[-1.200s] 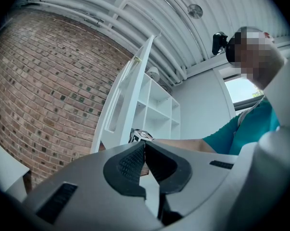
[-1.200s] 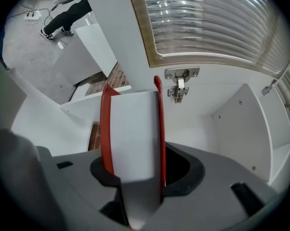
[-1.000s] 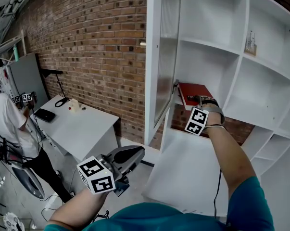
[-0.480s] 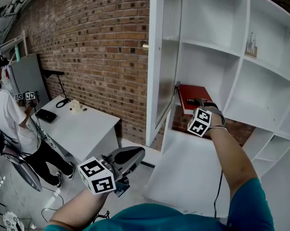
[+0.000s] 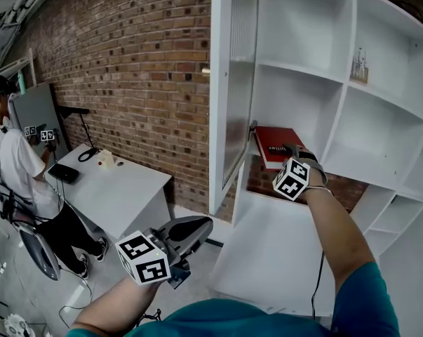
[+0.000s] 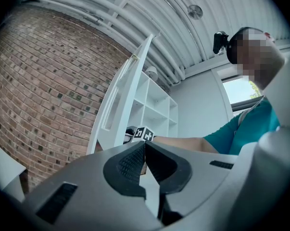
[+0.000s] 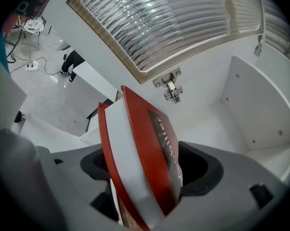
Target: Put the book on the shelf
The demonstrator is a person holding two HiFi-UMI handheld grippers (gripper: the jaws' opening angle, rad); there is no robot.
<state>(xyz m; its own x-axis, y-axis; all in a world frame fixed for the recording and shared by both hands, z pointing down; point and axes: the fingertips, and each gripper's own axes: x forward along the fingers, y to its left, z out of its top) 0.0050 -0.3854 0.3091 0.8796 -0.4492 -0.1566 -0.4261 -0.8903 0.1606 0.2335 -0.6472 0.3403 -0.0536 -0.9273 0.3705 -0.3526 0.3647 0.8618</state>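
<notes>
A red book with white page edges lies flat on a white shelf board, in the compartment just behind the open door. My right gripper reaches in at the book's near end. In the right gripper view the book stands between the jaws of my right gripper. Those jaws have just been opening, and the pads stand off the covers. My left gripper hangs low in front of me, away from the shelf. Its fingertips meet with nothing between them.
The ribbed-glass cabinet door stands open left of the book, with its hinge close by. A lower white door panel juts out under my right arm. At far left a person stands beside a white table. Behind them is a brick wall.
My right gripper has rolled a little at the book's end, and its marker cube shows a different face. The book stays on the shelf board. The person at left shifted.
</notes>
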